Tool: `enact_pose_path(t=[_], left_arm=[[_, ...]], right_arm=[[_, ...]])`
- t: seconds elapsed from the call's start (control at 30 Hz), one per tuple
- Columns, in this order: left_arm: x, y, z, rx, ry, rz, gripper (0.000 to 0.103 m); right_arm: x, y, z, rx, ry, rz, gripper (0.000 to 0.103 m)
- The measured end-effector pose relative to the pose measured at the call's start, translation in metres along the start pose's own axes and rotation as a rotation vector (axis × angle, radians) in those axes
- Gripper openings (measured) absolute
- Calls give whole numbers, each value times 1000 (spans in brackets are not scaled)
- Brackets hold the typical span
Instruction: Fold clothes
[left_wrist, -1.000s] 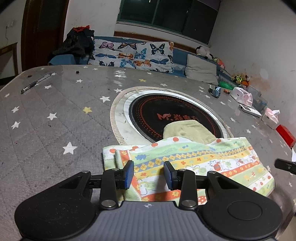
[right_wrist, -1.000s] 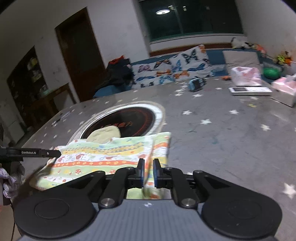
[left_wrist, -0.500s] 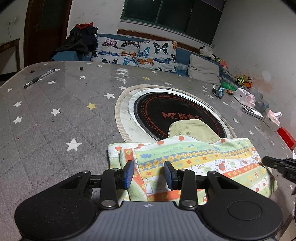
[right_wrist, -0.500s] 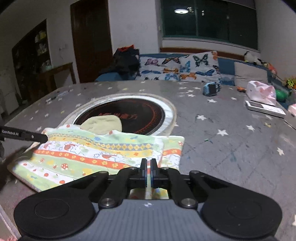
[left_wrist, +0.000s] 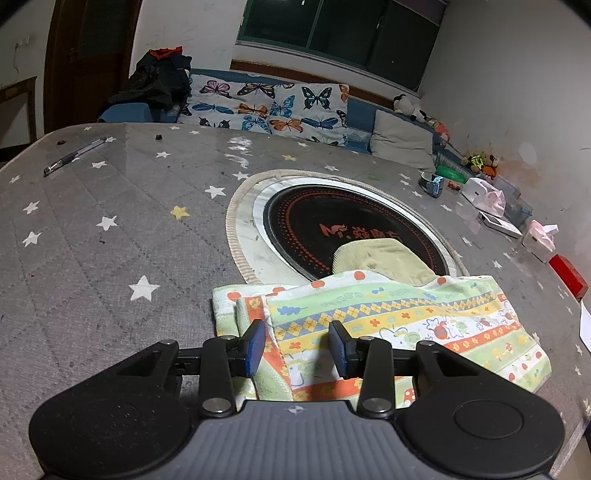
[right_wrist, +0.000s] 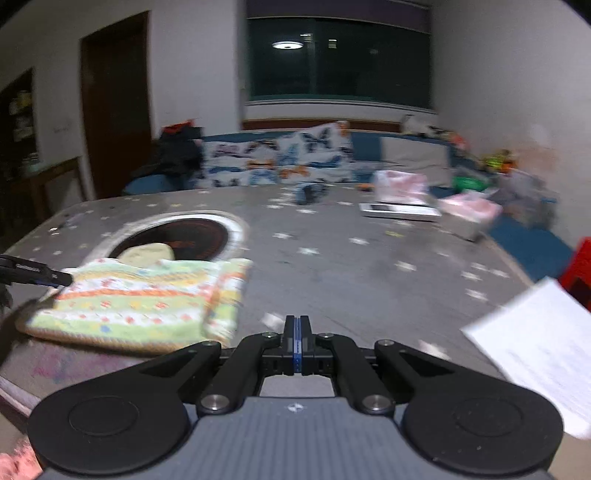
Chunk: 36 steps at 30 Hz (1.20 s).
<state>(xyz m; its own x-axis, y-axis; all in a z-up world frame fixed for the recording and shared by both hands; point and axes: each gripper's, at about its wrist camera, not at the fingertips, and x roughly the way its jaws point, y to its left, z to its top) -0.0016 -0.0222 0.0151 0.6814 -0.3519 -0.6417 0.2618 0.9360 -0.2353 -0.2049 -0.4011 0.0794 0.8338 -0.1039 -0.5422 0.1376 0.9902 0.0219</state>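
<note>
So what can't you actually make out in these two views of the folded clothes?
- Near edge of the patterned garment: left wrist view, hidden behind the left hand-held gripper.
- Yellow cloth: mostly tucked under the garment.
- Right wrist view: motion blur smears the boxes and the white paper, which the frame edge cuts off.
- Pen: too small for detail.

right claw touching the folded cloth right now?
Apart. Right wrist view: the right claw, shut on nothing, sits over bare table, with a gap to the folded cloth at its left.
</note>
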Motion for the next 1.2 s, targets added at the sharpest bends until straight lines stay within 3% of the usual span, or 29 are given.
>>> enact_pose_path(t=[0.1,0.2,0.33,0.63,0.77,1.2], left_arm=[[0,0,0,2,0,-3,42],[0,0,0,4,-1,-2,42],[-2,3,-1,-2,-4,4,42],[-10,15,3,-33,-7,66,42],[-17,11,10,-28,-27,61,42],[9,-33,25,70,14,-30,42]], right_arm=[[-18,-16,-8,28,23,-65,0],[-19,-19,-12,38,44,-70,2],[-4,-13,-11,39,62,-15,5],[64,43,26,-85,69,210,7],[99,70,46,-125,74,287,16],[186,126,67,-177,145,366,26]])
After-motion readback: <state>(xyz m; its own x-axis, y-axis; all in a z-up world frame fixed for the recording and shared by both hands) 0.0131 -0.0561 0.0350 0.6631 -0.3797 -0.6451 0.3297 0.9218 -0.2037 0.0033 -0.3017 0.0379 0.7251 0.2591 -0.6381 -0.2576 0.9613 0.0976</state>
